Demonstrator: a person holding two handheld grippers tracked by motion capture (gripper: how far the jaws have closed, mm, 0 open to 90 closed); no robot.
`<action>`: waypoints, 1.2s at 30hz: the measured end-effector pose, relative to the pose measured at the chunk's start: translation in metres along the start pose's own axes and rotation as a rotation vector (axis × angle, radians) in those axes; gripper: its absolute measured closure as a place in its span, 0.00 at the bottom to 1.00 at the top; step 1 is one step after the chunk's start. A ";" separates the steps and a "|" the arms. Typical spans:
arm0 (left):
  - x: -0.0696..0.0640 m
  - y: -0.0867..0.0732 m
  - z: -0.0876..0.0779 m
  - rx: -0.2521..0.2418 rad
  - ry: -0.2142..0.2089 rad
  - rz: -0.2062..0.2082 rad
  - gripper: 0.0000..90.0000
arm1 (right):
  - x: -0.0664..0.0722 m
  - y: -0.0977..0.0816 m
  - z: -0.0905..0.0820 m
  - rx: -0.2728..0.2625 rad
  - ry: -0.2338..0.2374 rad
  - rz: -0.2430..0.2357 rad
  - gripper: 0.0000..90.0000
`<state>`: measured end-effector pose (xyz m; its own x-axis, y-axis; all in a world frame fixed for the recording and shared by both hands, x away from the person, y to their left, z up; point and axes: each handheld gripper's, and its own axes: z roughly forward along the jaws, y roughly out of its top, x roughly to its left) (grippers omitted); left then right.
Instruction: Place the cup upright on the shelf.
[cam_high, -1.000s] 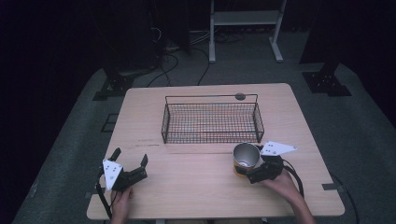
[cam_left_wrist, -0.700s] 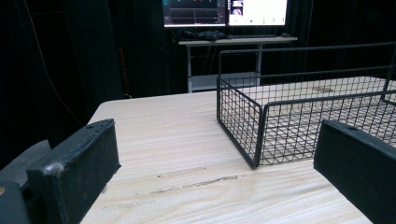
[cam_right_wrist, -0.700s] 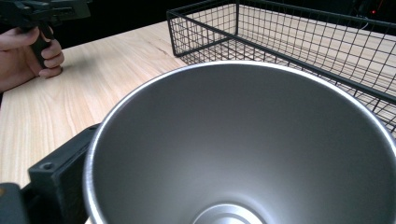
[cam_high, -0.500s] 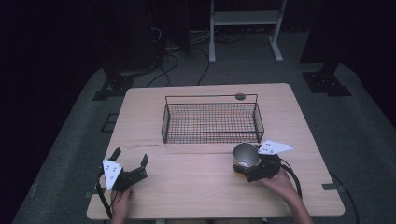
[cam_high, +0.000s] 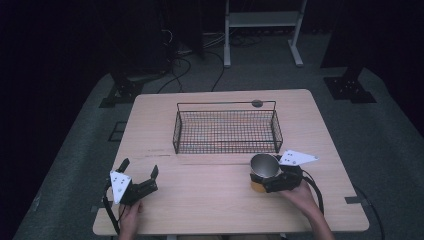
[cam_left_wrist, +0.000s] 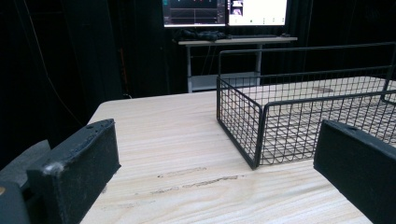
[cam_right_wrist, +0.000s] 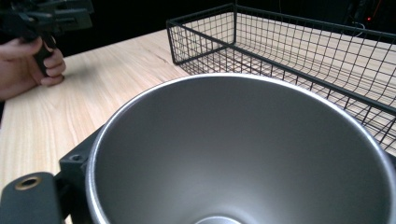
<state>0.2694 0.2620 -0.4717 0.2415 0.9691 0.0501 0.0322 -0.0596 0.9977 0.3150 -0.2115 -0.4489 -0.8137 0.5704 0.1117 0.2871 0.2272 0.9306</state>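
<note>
High view shows the right gripper (cam_high: 272, 180) with its jaws closed around a steel cup (cam_high: 264, 167), upright on the worktop (cam_high: 210, 200) just in front of the wire basket (cam_high: 226, 131), which holds nothing; the cup's next way lies forward, over the near wall, and the right hand is much the nearer. The left gripper (cam_high: 137, 177) sits well apart, jaws spread. Left gripper view has its jaws wide with bare wood between them, the basket ahead to the right. Right gripper view looks straight into the empty cup.

Dark room; grey carpet (cam_high: 75, 165); white-legged desk (cam_high: 262, 20) behind table; lit monitors (cam_left_wrist: 224, 11); floor cables (cam_high: 192, 62).
</note>
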 end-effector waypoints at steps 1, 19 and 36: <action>0.000 0.000 0.000 0.000 0.000 0.000 0.00 | 0.000 0.000 0.000 0.002 -0.002 0.000 0.10; 0.000 0.000 0.000 0.001 0.002 0.003 0.00 | -0.008 0.033 -0.010 -0.005 0.055 0.018 0.10; 0.000 0.000 0.000 0.002 0.003 -0.001 0.00 | -0.021 0.070 -0.009 -0.019 0.082 0.027 0.10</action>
<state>0.2691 0.2621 -0.4716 0.2387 0.9699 0.0492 0.0340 -0.0589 0.9977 0.3475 -0.2146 -0.3827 -0.8448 0.5092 0.1645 0.3007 0.1975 0.9331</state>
